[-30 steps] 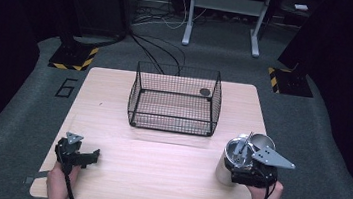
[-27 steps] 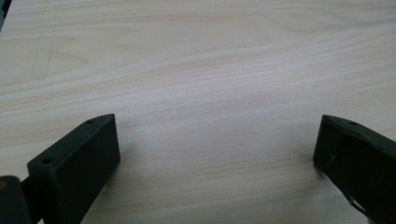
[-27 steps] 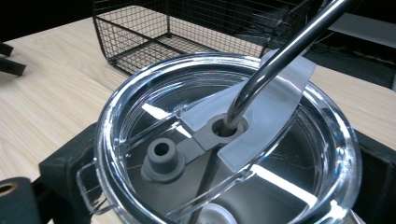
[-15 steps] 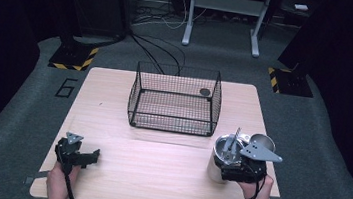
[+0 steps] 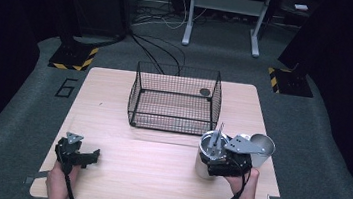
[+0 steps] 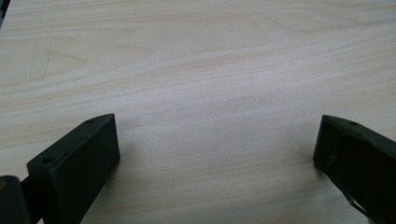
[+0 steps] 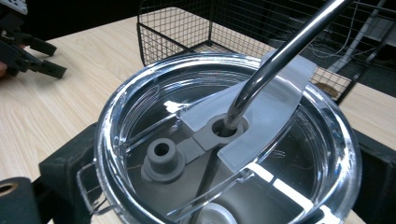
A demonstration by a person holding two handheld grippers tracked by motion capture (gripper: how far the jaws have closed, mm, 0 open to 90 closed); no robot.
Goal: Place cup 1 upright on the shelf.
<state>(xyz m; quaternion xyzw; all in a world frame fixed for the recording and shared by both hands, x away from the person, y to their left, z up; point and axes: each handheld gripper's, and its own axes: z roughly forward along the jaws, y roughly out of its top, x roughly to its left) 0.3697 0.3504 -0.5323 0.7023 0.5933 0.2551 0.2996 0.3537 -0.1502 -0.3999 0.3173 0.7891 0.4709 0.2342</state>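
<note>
A steel tumbler [image 5: 203,167] with a clear lid [image 7: 140,107] and a metal straw [image 7: 280,51] stands on the wooden table [image 5: 155,177] at the front right. My right gripper [image 5: 216,165] is shut on it, one black jaw on each side of its rim in the right gripper view [image 7: 224,191]. A second bare steel cup [image 5: 262,147] stands just right of the tumbler. At the front left, my left gripper [image 5: 90,156] rests low over the bare wood, open, with nothing between its jaws [image 6: 215,154].
A black wire basket [image 5: 174,102] stands at the middle back of the table, with a small dark round object [image 5: 205,91] at its far right corner. The left gripper [image 7: 28,51] shows far off in the right gripper view. Dark floor and cables lie beyond the table.
My right gripper has carried the tumbler leftward, away from the bare steel cup, which now stands apart at the right. The left gripper has stayed in place.
</note>
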